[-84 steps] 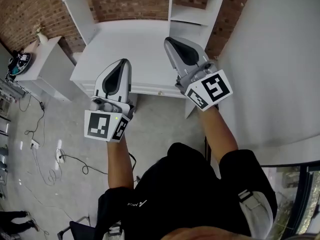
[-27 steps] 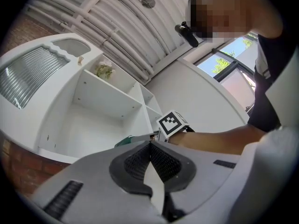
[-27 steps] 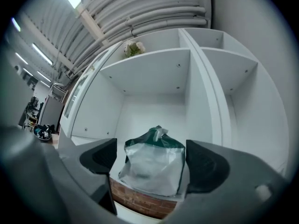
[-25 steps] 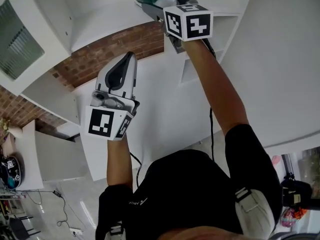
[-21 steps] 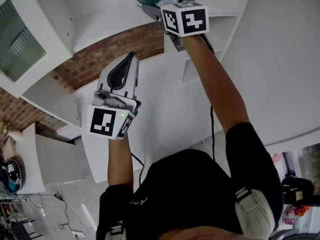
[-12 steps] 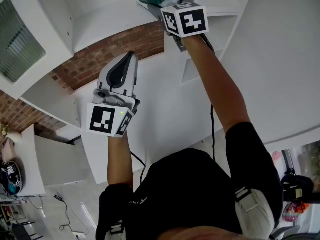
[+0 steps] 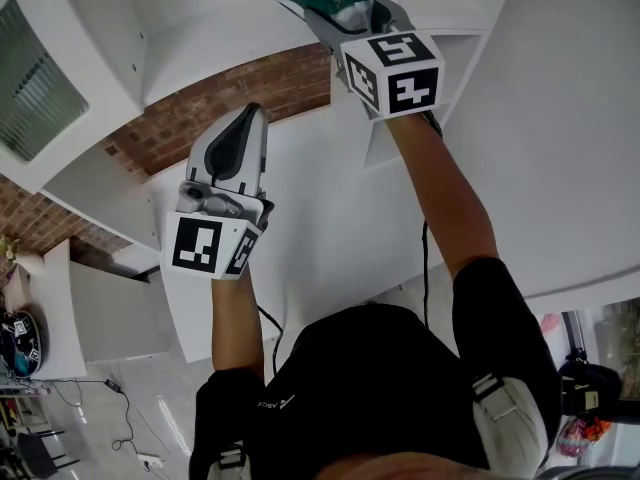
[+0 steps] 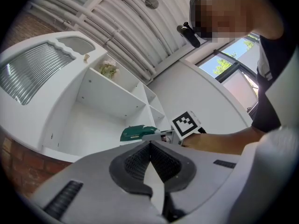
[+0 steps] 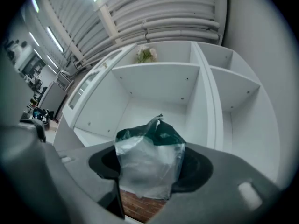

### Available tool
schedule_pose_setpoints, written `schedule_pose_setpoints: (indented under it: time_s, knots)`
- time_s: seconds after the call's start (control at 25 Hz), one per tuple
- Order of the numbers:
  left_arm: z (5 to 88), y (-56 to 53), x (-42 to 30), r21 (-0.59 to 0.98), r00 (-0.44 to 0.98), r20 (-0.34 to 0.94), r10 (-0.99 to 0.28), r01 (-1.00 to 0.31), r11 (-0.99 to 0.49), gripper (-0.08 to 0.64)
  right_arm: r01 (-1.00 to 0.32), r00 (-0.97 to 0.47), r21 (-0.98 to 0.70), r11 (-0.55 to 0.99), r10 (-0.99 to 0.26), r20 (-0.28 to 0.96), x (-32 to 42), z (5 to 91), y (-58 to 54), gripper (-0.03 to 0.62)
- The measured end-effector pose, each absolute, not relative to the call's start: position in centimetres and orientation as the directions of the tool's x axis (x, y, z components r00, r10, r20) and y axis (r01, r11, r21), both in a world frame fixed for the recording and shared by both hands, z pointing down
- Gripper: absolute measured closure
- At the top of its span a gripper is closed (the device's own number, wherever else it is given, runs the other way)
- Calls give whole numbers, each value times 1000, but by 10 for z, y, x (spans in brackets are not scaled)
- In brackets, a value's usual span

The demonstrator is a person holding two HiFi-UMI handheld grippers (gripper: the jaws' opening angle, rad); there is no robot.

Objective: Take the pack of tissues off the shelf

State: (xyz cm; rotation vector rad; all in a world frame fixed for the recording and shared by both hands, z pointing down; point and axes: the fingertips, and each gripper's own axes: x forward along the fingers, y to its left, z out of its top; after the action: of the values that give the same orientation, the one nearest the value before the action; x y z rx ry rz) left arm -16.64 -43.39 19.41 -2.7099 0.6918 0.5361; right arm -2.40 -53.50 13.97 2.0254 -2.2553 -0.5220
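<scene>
The right gripper (image 7: 332,10) reaches up to the white shelf (image 7: 225,40). Its fingers (image 9: 198,171) are closing on the pack (image 9: 149,164), which sits between them with a pad against each side. The pack is clear plastic with a dark green top. Its crumpled end pokes out past the fingertips towards the open compartments beyond. From the left gripper view the pack is at the shelf's front edge, just ahead of the right gripper's marker cube (image 8: 187,123). Whether it rests on the board cannot be told.

The left gripper (image 7: 247,116) is held lower, well apart from the pack. Its fingers (image 8: 132,166) are pressed together at the tips with nothing between them. Far beyond the right fingertips, a small bunch of flowers (image 9: 146,54) stands on top of the shelf. A strip of brick wall (image 7: 225,108) shows beside the left fingers.
</scene>
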Motion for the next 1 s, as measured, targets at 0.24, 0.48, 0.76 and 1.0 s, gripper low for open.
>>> schedule_pose_setpoints:
  time_s: [0.24,0.48,0.76,1.0]
  knots:
    - [192,-425,-156,-181,793,-427,-435,-546,-818,561,-953,-226,262,151,-930,-289,-31,147,-475,314]
    - [199,-406,-139,-161,772,-428,-470,-577,-801,561,-947,-282,253,198,-890,-358,-29,168,-425,316]
    - [202,-395,-126,-150,740,-425,-521,-626,-766,561,-941,-326,216,260,-867,-377,-13,191,-397,322]
    - [205,-388,-117,-154,728,-416,-545,-647,-747,561,-932,-354,221,289,-859,-371,-4,200,-391,325]
